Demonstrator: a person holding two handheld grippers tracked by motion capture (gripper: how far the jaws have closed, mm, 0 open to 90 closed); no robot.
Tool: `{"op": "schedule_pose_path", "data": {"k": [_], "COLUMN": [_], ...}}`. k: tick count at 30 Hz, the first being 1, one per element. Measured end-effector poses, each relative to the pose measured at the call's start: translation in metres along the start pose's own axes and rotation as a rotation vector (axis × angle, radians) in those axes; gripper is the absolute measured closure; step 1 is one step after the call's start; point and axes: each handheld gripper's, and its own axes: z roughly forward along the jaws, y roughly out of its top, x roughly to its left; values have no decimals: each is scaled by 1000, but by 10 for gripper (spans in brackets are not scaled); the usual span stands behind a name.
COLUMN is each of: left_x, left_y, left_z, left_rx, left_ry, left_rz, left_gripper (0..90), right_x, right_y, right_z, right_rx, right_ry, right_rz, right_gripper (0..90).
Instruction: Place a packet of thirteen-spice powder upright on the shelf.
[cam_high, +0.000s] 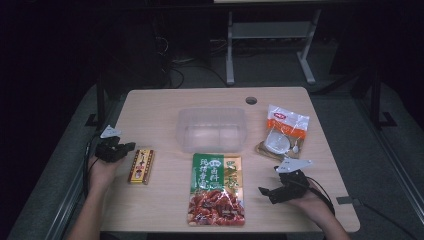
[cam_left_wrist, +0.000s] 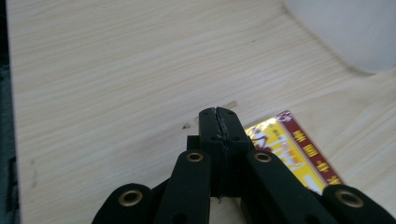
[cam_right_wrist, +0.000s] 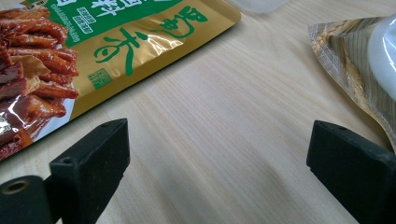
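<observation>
On the wooden table (cam_high: 165, 105), my left gripper (cam_high: 129, 147) rests at the left edge with its jaws shut and nothing between them. Its closed tips (cam_left_wrist: 218, 115) lie just left of a small yellow and red packet (cam_high: 142, 166) (cam_left_wrist: 290, 145) and do not touch it. My right gripper (cam_high: 266, 193) sits at the front right, open and empty, over bare wood (cam_right_wrist: 217, 144). A large green and gold snack pouch (cam_high: 216, 189) (cam_right_wrist: 93, 51) lies flat to its left. A clear plastic container (cam_high: 212, 129) (cam_left_wrist: 345, 28) stands mid-table.
A white and orange bag (cam_high: 284, 131) (cam_right_wrist: 359, 70) with a round white item inside lies at the right, beyond my right gripper. A cable hole (cam_high: 251, 100) is in the table's far edge. Dark floor and a desk frame lie behind the table.
</observation>
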Motion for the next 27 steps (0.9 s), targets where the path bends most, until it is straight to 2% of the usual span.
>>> {"op": "schedule_pose_path", "data": {"k": [3, 5, 11, 17, 18, 22, 25, 26, 27], "left_x": [2, 2, -3, -17, -20, -29, -36, -40, -40], "left_y": [-5, -6, -7, -5, -4, -3, -1, 0, 0], "left_z": [5, 8, 14, 20, 21, 25, 27, 27, 27], "left_rx": [37, 43, 61, 65, 67, 82, 89, 91, 91], "left_ry": [5, 0, -39, -91, -104, -144, -161, -173, -173], "left_rz": [2, 0, 20, 46, 41, 78, 100, 120, 120], "left_gripper": [896, 896, 897, 896, 896, 896, 896, 897, 897], "right_x": [0, 1, 0, 0, 0, 0, -1, -1, 0], "right_y": [0, 1, 0, 0, 0, 0, 0, 0, 0], "right_z": [0, 0, 0, 0, 1, 1, 1, 1, 1], "right_rx": [1, 1, 3, 3, 3, 3, 4, 4, 4], "right_ry": [-1, -1, 0, 0, 0, -1, 0, -1, -1], "right_rz": [1, 1, 1, 5, 5, 6, 8, 9, 10], "right_gripper": [61, 61, 62, 62, 62, 62, 63, 63, 63]}}
